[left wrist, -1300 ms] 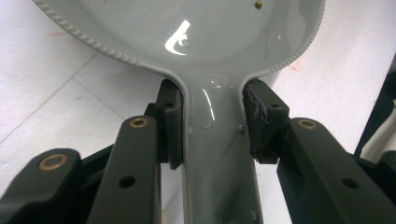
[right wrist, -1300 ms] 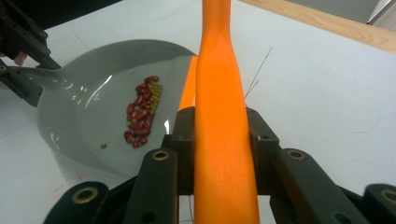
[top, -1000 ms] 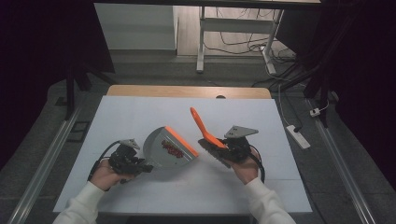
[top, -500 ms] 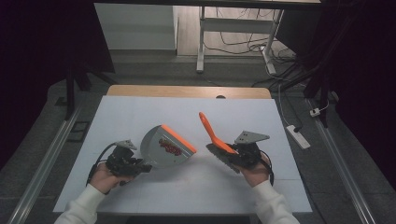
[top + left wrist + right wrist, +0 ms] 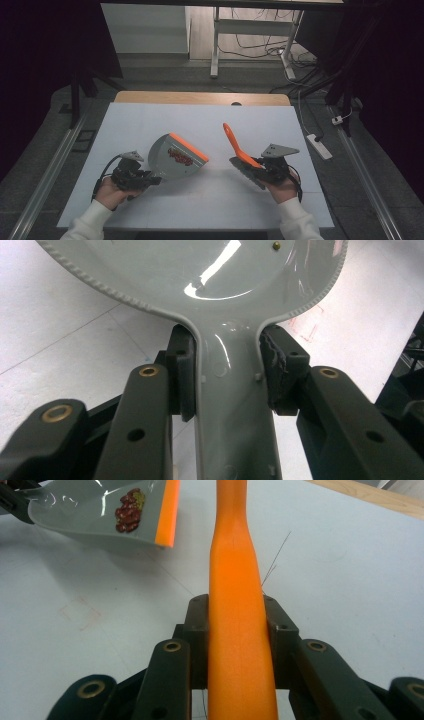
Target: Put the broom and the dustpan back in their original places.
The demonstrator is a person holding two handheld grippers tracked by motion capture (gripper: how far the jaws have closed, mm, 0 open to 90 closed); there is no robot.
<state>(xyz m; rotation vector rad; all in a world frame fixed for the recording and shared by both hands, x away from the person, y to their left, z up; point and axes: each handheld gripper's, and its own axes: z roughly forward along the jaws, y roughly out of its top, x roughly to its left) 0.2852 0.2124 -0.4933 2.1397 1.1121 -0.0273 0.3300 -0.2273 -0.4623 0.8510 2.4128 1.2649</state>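
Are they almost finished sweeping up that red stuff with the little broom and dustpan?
Done, it seems: a red pile already lies inside the grey dustpan. In hand: the left gripper clamps the dustpan's handle, and the right gripper clamps the orange brush, held apart from the pan. Left: probably emptying the pan; no loose bits show on the white table.

White-covered table (image 5: 150,125), wooden far edge.

High view: above, looking forward and down on the white table (image 5: 150,120). Gripper views: close along black jaws. Shared: grey plastic dustpan with orange lip (image 5: 175,156) (image 5: 100,510).
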